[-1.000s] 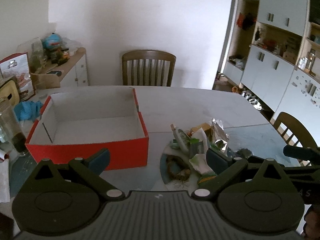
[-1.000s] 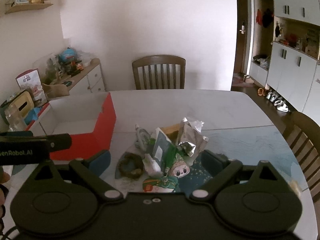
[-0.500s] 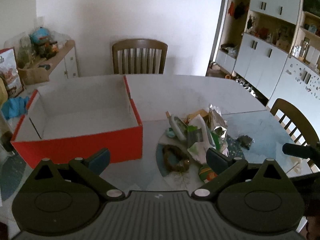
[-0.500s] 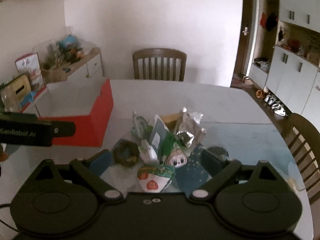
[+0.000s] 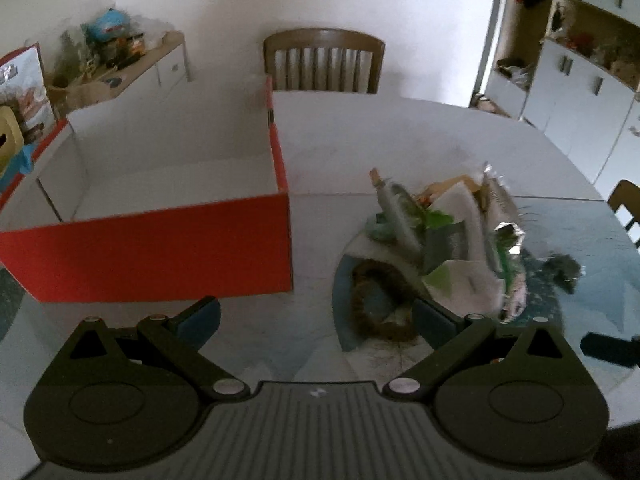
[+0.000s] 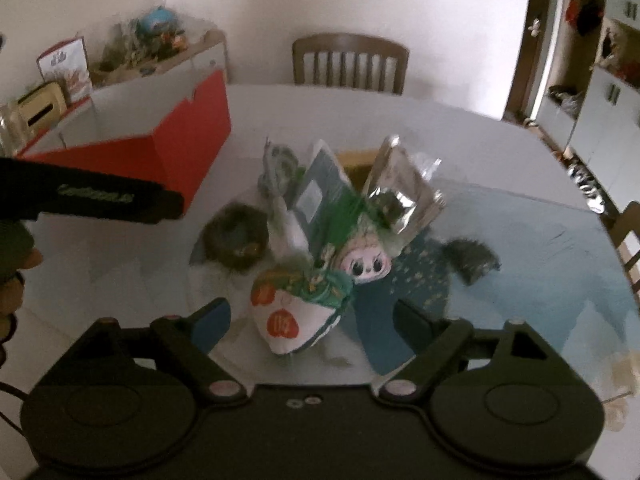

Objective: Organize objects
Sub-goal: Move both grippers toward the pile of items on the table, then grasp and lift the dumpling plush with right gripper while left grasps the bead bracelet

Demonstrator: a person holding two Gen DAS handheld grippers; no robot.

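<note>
Sprawling heap of crinkled packets (image 6: 340,216) (silver, green, white) beside red box (image 5: 160,248)

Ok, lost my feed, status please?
Left gripper open, empty. Right gripper open, white pouch with orange dots lying between its fingers, ungripped. Red cardboard box empty. Nothing blocking.

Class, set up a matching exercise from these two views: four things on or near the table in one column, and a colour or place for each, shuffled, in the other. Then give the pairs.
Things:
1. box
2. foil bag
3. chair
4. pouch

Descriptions:
A. silver, crinkled
B. brown wood, at the table's far side
C. red outside, white inside
D. white with orange spots, nearest the right hand-held gripper

Pairs: 1-C, 2-A, 3-B, 4-D
</note>
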